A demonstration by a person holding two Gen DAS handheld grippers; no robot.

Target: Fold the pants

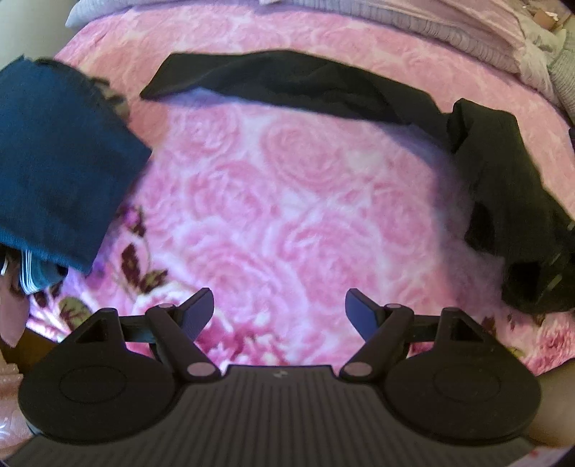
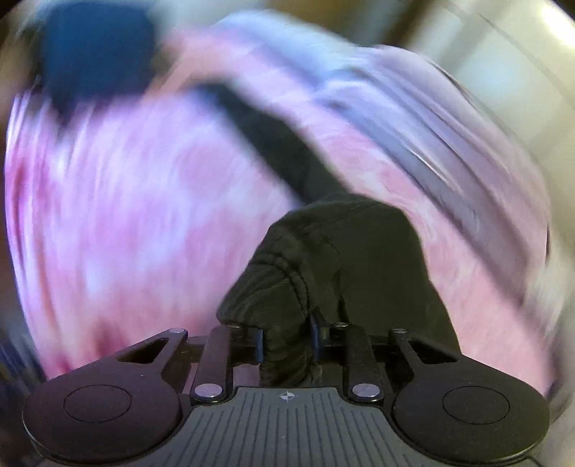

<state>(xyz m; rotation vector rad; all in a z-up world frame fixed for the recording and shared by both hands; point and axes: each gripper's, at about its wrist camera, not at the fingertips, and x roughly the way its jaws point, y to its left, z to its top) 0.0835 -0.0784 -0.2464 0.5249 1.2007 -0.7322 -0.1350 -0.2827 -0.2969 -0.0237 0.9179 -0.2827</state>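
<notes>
pink rose-patterned bedspread (image 1: 287,201), lavender bedding (image 1: 449,28) behind

Black pants (image 1: 294,81) lie across a bedspread (image 1: 273,201) of pale and deeper pink roses ahead of the left claw (image 1: 279,310), whose fingers (image 1: 196,310) are dark blue-grey on a black frame. Beside that claw's left finger the bedspread carries dark maroon and olive leaf shapes. Further left sits a folded dark teal cloth (image 1: 57,169), with a white-striped blue piece (image 1: 30,273) beneath it. The right claw (image 2: 287,343), also black, grips black fabric. Lavender ribbed bedding (image 1: 413,21) lies far ahead.
</notes>
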